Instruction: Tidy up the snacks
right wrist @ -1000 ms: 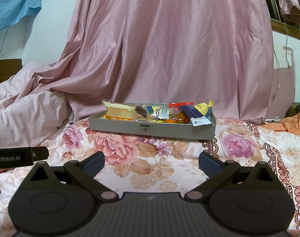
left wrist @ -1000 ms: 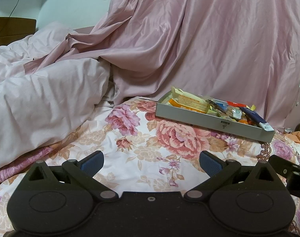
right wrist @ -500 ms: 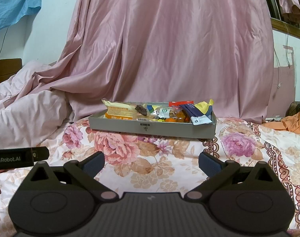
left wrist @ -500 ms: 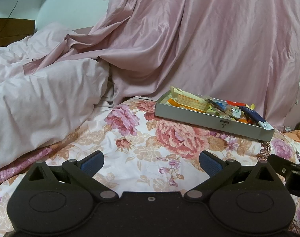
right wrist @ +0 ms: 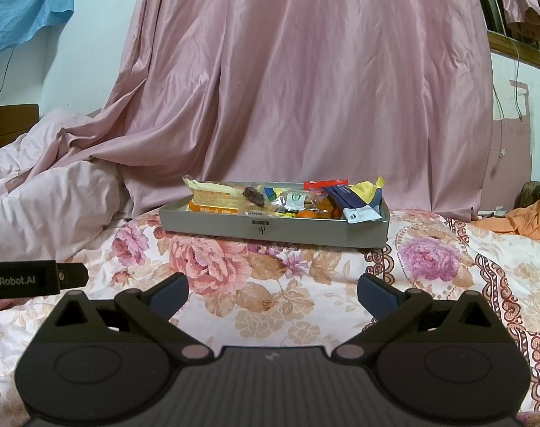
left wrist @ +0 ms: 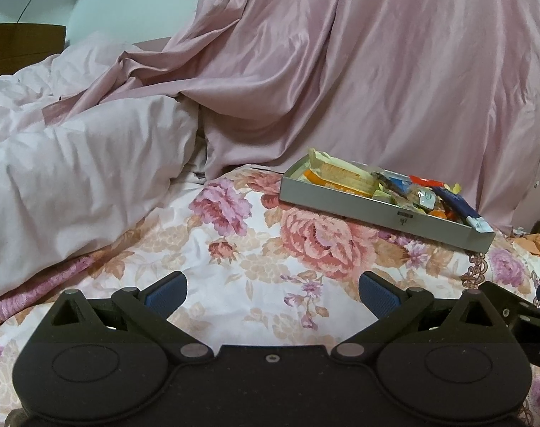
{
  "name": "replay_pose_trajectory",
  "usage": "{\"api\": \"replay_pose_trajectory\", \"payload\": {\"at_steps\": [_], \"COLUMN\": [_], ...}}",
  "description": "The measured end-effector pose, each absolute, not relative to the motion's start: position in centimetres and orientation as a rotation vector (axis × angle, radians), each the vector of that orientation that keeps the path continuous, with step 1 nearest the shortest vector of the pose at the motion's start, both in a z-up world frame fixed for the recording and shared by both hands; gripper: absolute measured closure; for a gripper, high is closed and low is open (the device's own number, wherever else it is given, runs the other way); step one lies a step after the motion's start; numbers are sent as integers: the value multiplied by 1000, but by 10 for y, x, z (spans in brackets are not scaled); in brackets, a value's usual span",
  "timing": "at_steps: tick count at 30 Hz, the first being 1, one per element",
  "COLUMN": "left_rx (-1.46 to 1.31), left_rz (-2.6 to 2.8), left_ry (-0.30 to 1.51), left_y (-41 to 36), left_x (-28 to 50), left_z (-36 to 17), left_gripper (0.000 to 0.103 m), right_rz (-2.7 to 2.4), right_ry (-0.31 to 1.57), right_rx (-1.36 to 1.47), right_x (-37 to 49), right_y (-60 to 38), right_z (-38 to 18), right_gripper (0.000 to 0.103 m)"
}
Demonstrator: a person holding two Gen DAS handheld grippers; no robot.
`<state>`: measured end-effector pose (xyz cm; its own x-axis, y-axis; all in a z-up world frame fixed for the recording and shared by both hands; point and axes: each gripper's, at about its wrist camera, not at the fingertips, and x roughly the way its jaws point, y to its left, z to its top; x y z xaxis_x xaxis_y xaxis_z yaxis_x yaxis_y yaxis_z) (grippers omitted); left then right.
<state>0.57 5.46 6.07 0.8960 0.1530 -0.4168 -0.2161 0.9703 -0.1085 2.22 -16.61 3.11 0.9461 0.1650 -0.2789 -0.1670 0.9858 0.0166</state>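
Note:
A shallow grey tray (right wrist: 305, 229) lies on the floral bedspread, filled with several snack packets: a cream and orange wafer pack (right wrist: 216, 197) at its left end, a dark blue stick pack (right wrist: 348, 201) and a yellow wrapper (right wrist: 367, 186) at its right. The left wrist view has the same tray (left wrist: 344, 206) to the right, set at an angle. My right gripper (right wrist: 273, 293) is open and empty, well short of the tray. My left gripper (left wrist: 271, 293) is open and empty too, farther left and back from the tray.
A pink curtain (right wrist: 305, 89) hangs just behind the tray. A rumpled pale pink duvet (left wrist: 74, 178) is piled at the left. Orange cloth (right wrist: 526, 220) lies at the right edge. The left gripper's body (right wrist: 31, 279) pokes in at the left of the right wrist view.
The tray sits very slightly higher in the right wrist view than a second ago. Both grippers stay open and nothing was picked up.

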Motion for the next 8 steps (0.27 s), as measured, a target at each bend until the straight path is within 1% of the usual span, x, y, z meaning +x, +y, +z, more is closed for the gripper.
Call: {"api": "replay_pose_trajectory", "payload": {"at_steps": [8], "left_rx": [-135], "left_rz": [206], "left_ry": [410], "left_y": [54], "left_x": [6], "left_z": [60], "left_gripper": [1], "right_rz": [169], "right_ry": [287], "right_rx": [-7], "right_x": [24], "right_y": [-166], "right_z": [30], "right_gripper": [0]}}
